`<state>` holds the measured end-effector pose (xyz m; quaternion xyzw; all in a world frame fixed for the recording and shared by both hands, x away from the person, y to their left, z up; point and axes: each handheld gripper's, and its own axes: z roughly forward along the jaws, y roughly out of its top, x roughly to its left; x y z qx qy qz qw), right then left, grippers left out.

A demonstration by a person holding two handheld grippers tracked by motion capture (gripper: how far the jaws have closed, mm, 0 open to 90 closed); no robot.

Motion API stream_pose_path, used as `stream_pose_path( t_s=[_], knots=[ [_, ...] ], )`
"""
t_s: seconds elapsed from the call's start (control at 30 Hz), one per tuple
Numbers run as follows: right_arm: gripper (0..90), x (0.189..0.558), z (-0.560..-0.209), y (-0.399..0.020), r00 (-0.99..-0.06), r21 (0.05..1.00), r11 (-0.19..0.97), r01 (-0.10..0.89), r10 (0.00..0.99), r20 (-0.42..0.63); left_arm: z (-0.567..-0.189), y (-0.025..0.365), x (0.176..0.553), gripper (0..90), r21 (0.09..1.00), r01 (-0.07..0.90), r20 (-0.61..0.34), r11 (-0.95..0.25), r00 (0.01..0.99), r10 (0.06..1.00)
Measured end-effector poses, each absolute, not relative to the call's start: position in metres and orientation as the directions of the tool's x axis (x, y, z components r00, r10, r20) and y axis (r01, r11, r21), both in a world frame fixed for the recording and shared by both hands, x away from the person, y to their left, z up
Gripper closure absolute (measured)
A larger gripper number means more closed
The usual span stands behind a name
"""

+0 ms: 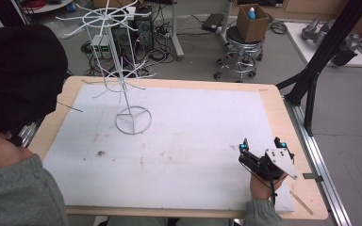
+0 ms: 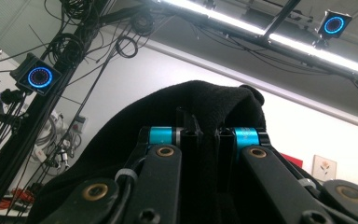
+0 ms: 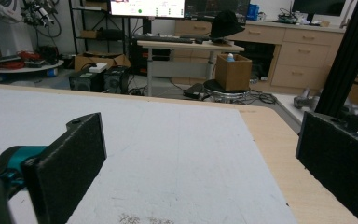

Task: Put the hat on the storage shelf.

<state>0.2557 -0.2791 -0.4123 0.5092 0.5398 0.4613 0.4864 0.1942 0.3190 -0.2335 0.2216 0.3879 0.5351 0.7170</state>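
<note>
I see a wooden table (image 1: 283, 117) with a big white sheet (image 1: 193, 141) laid flat on it. A person sits at the near side, wearing a black hat (image 1: 21, 70) and a grey sleeve (image 1: 23, 193).

The right gripper (image 1: 262, 145) is at about 4 o'clock on the sheet, near the table's right edge. A hand (image 1: 263, 184) holds it from below. Its jaws are spread wide apart, and nothing is between them. In the right gripper view I see its two black pads (image 3: 67, 161) far from each other, with bare white sheet between them.

The left gripper (image 2: 207, 136) is up by the person's head, pointing at the ceiling lights. Its jaws are pressed close together on a fold of the black hat, and the cloth bunches up just above the tips.

A white wire rack (image 1: 122, 61) stands upright at about 11 o'clock on the sheet, on a round ring base. It is well apart from the right gripper.

Past the table, a stool (image 1: 240, 52) on the floor holds a brown box (image 1: 252, 23).
</note>
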Motion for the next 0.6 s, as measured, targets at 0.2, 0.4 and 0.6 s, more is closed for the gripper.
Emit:
stream_pose_path(
  t_s=[0.2,0.4,0.6],
  knots=[
    [0.6,0.256,-0.413,-0.278,-0.014,0.992,0.061,0.107,0.998,-0.060,-0.225,0.316,0.196,85.2,0.731,-0.600,-0.310,0.324,0.130,0.942],
    [0.6,0.257,-0.413,-0.279,-0.015,0.992,0.063,0.105,0.998,-0.062,-0.218,0.312,0.199,85.2,0.730,-0.603,-0.302,0.321,0.136,0.943],
    [0.6,0.256,-0.413,-0.277,-0.020,0.992,0.068,0.107,0.998,-0.066,-0.209,0.309,0.203,85.2,0.725,-0.608,-0.302,0.325,0.143,0.942]
  ],
)
